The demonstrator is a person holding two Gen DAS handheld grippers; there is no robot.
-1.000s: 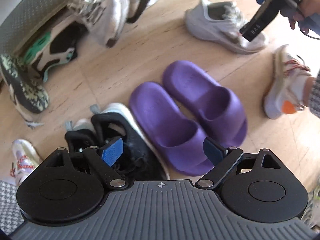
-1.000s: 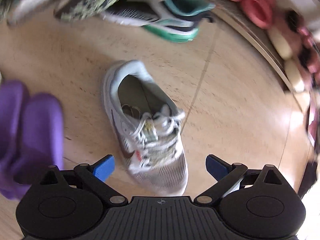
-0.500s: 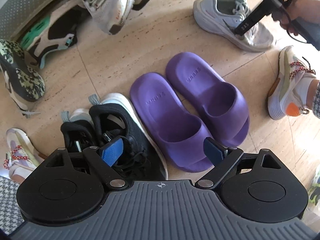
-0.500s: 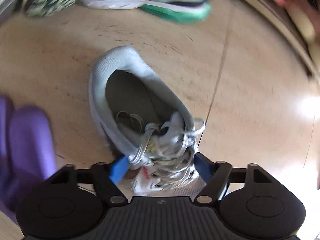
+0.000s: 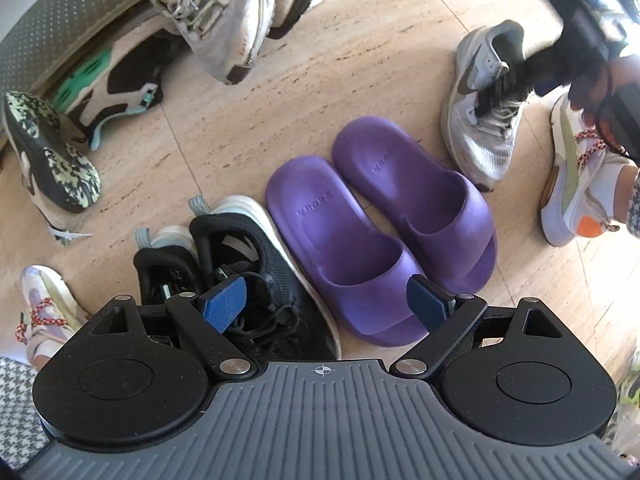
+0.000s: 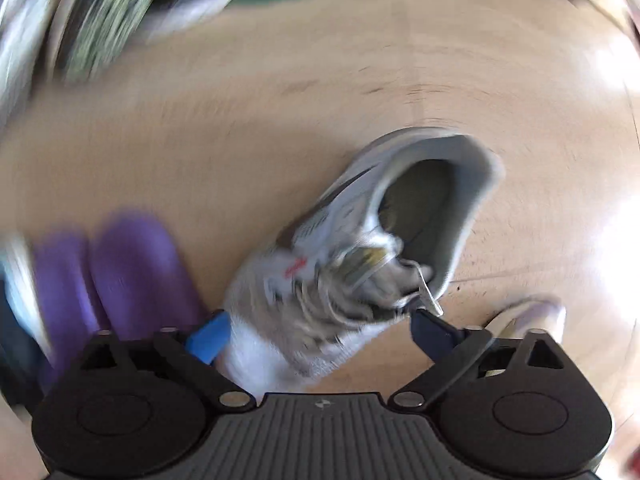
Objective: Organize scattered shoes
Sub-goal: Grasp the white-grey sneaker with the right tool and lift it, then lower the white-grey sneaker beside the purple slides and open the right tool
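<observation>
Purple slides (image 5: 376, 232) lie paired beside black sneakers (image 5: 240, 276).

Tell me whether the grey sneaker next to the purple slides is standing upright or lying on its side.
Upright. The grey sneaker rests sole-down on the floor beside the purple slides, its opening and laces facing up.

The floor (image 5: 352, 60) is pale beige stone, laid in large tiles with thin dark joints and fine brown veining that runs in streaks across each slab. Bright light falls in from one side and washes the floor (image 6: 612, 240) almost white there, leaving a soft glare on the polished surface. Along the far edge lies a grey mat (image 5: 72, 12) with a close dotted texture, its border curving past.
</observation>
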